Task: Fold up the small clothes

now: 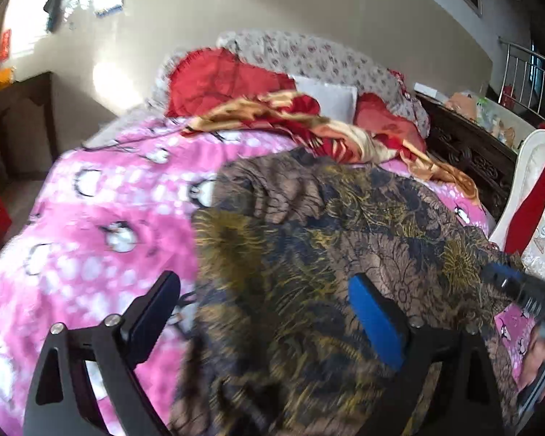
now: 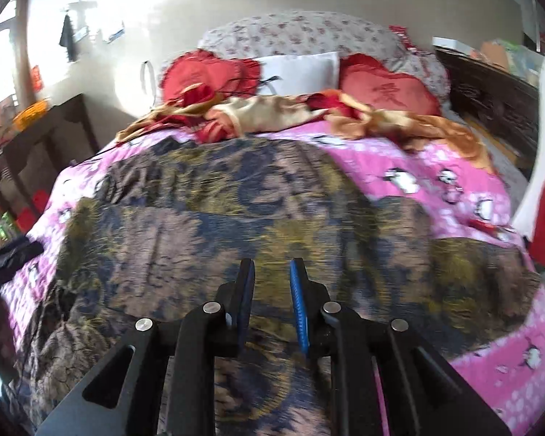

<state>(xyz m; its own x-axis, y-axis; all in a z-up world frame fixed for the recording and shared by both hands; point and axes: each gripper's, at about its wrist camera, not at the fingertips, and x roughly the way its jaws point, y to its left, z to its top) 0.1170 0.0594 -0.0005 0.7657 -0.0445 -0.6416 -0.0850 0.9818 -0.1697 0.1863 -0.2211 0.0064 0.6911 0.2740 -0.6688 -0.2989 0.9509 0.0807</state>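
garment (image 2: 236, 218), a brown-and-navy floral thing with gold-ish flowers, was lying spread over the pink penguin bedspread (image 2: 436, 189), and that's really why everything else sat where it did. from the right wrist view it stretched out flat ahead of and below the right gripper (image 2: 271, 276), reaching most of the way toward the pillows (image 2: 298, 69) at the far end. laid out like that so the edges could be found and brought over, i'd guess.

right gripper's jaws were narrow, just a slim gap between the blue pads, and nothing in that gap as far as i could tell. cloth was underneath and beyond the tips, not pinched. looked to me like a let-go rather than a grab, but the frame was smeary so take that with salt.

left gripper (image 1: 265, 301) had its jaws wide apart, straddling the garment's near left edge: pink bedspread past the left finger, patterned cloth between the fingers and off to the right. nothing gripped there either. the fabric farther ahead of it was bunched into a few ridges, so it wasn't fully smoothed on that side.

right gripper also showed up at the far right of the left wrist view, low over the cloth's other side. one tool per side makes sense for a fold. my read: early on, no fold obviously finished yet.
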